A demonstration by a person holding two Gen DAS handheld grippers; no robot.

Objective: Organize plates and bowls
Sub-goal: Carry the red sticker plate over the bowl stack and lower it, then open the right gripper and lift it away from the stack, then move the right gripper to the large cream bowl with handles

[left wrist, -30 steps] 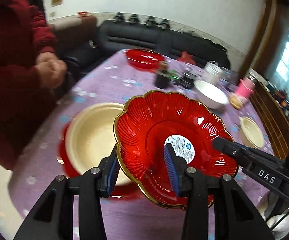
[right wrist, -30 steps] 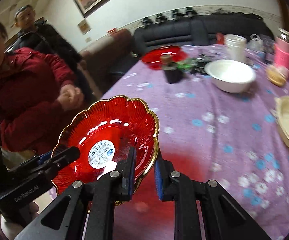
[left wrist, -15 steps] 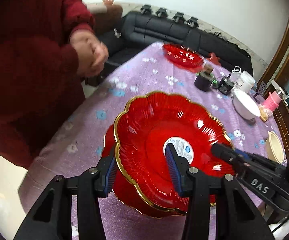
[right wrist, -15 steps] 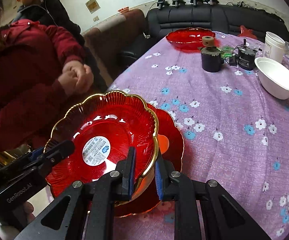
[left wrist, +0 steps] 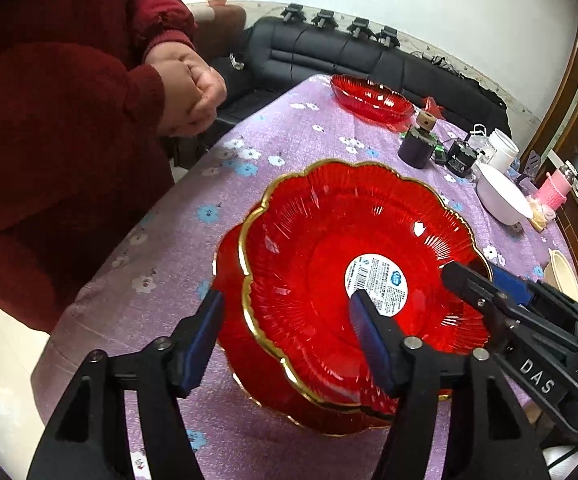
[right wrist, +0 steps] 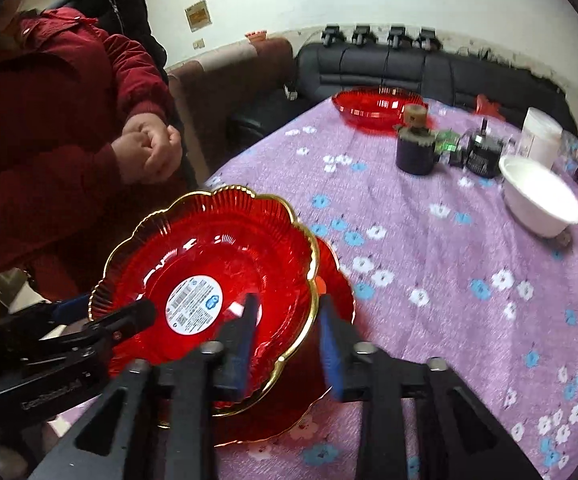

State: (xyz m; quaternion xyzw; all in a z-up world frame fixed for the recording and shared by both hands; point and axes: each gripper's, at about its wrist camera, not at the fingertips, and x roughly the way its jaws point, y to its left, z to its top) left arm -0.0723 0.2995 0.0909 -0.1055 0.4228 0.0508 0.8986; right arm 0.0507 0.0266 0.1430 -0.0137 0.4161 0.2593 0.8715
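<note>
Red dish point(left wrist: 353, 280) sat stacked; both pairs of fingers had just opened off its rim, so we should withdraw straight.

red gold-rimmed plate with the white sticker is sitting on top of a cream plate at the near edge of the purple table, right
Not quite. The red gold-rimmed plate sits on top of another red plate, not a cream one; the right wrist view shows the red rim sticking out beneath it. The rest holds: white sticker inside, near edge of the purple table.
</note>
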